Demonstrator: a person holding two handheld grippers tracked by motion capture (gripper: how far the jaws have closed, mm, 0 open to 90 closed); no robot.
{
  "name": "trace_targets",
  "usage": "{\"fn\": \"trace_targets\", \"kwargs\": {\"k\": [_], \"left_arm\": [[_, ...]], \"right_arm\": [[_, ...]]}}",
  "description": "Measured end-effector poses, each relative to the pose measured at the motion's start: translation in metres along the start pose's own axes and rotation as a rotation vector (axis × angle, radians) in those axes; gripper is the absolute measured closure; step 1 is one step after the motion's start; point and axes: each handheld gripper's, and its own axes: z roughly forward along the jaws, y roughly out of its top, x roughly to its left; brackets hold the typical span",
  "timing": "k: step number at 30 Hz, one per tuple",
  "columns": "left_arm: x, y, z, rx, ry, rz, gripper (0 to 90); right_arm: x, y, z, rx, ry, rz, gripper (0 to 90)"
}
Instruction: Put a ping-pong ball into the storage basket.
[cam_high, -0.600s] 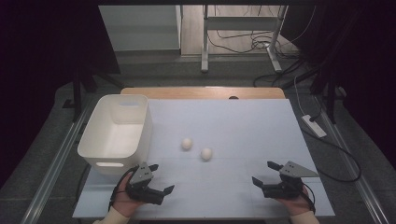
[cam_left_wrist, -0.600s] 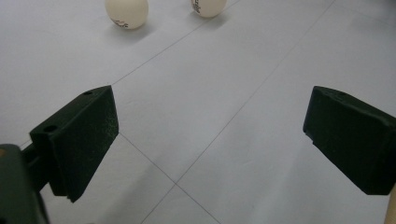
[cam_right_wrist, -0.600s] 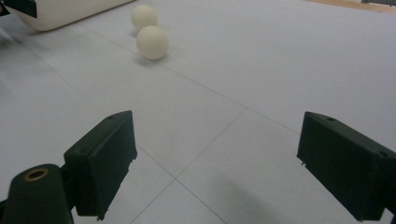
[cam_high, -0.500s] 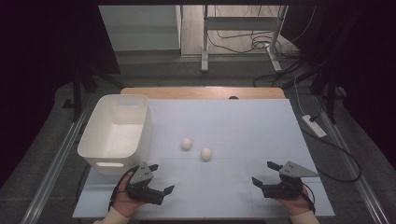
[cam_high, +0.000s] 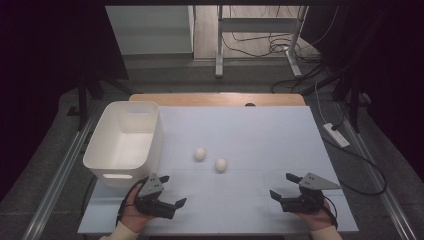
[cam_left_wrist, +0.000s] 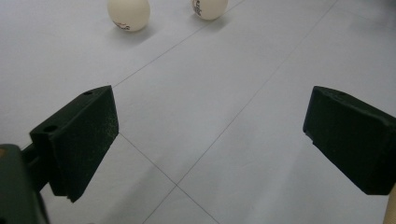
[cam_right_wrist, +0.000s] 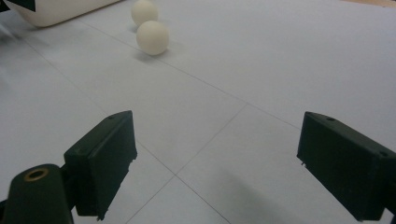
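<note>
The bench is evenly lit from above while the surroundings are left dark. Soft shadows are cast beneath the balls. Slight blur is noted in the near foreground.

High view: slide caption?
Two open grippers, left and right, rest near two balls beside a white bin.

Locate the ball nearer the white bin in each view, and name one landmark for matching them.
High view: the ball nearer the bin lies mid-table, right of the white bin.
Left gripper view: top left, beyond the open left claw.
Right gripper view: top, left of centre, behind the other ball.
Shared landmark: the other ball, beside it in every view.
</note>
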Motion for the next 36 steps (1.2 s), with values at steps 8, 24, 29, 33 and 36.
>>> {"fn": "trace_targets", "kwargs": {"k": [8,24,29,33,36], "left_arm": [[-0.001,0.002,-0.001,-0.006,0.002,0.004,4.4],[-0.010,0.021,-0.004,0.012,0.008,-0.013,4.3],[-0.009,0.027,-0.004,0.022,0.017,-0.026,4.4],[-0.010,0.033,-0.004,0.019,0.017,-0.027,4.5],[-0.012,0.038,-0.003,0.020,0.016,-0.034,4.6]], "right_arm": [[0.000,0.000,0.000,0.004,-0.001,-0.001,11.4],[-0.003,0.000,0.002,0.004,0.007,-0.002,12.0],[-0.003,0.000,0.002,0.001,0.013,0.003,12.1],[-0.003,0.000,0.003,0.003,0.019,0.001,12.2],[-0.003,0.001,0.003,-0.004,0.025,0.002,12.4]]}}
